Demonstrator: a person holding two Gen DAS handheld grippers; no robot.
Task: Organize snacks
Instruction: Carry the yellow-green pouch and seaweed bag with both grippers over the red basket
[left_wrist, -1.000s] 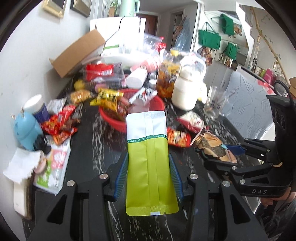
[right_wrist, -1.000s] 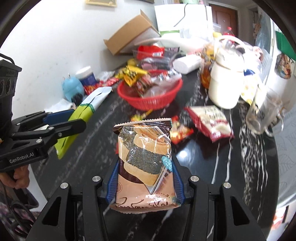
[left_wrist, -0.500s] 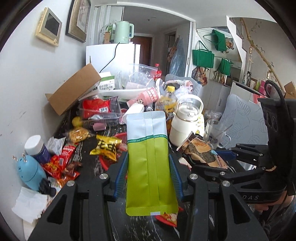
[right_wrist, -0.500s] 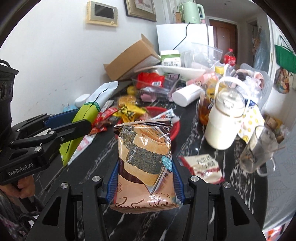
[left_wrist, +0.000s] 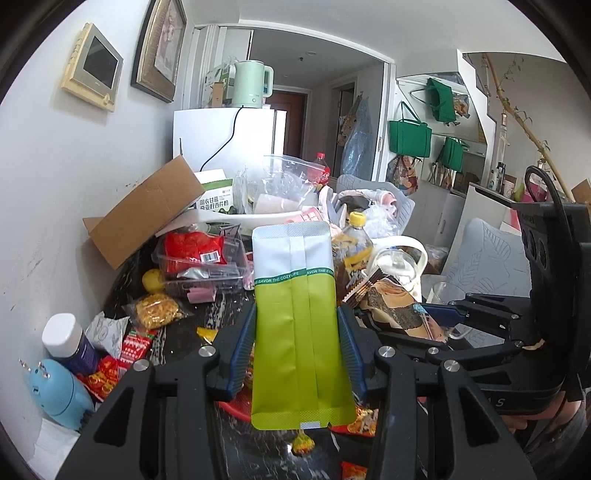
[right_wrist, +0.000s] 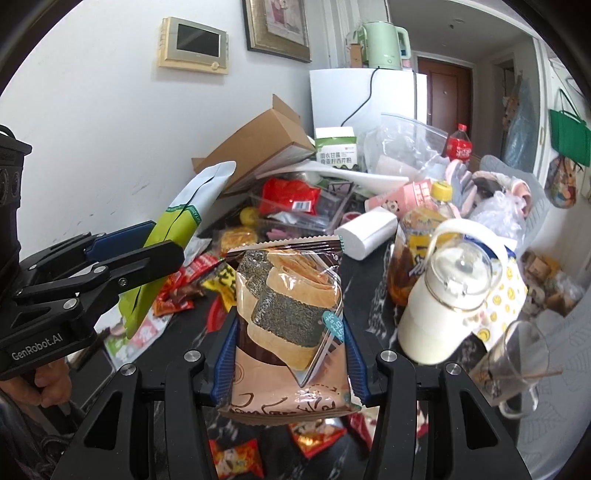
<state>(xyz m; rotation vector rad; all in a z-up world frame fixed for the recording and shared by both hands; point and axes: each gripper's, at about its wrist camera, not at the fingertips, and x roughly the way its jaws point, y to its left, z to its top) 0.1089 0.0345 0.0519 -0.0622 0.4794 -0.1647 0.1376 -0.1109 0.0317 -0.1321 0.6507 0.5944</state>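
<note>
My left gripper (left_wrist: 297, 341) is shut on a green-and-white pouch (left_wrist: 297, 332), held upright above the dark marble table (right_wrist: 373, 299). The same pouch (right_wrist: 177, 236) shows at the left of the right wrist view, clamped in the left gripper (right_wrist: 147, 243). My right gripper (right_wrist: 291, 343) is shut on a brown seaweed-snack packet (right_wrist: 288, 317), also lifted off the table; that packet (left_wrist: 391, 306) appears to the right of the pouch in the left wrist view. A red basket (left_wrist: 236, 402) lies below, mostly hidden by both packets.
Loose snack packets (left_wrist: 155, 310) litter the table. A cardboard box (left_wrist: 144, 210), a clear tray with a red packet (left_wrist: 195, 251), a tea bottle (right_wrist: 421, 258), a white jug (right_wrist: 447, 302) and a glass mug (right_wrist: 513, 365) crowd the back and right. A blue toy (left_wrist: 59, 395) sits left.
Both grippers rose and tipped upward with their packets. The table and red basket dropped low in view, and the wall, fridge and kettle came into sight.
</note>
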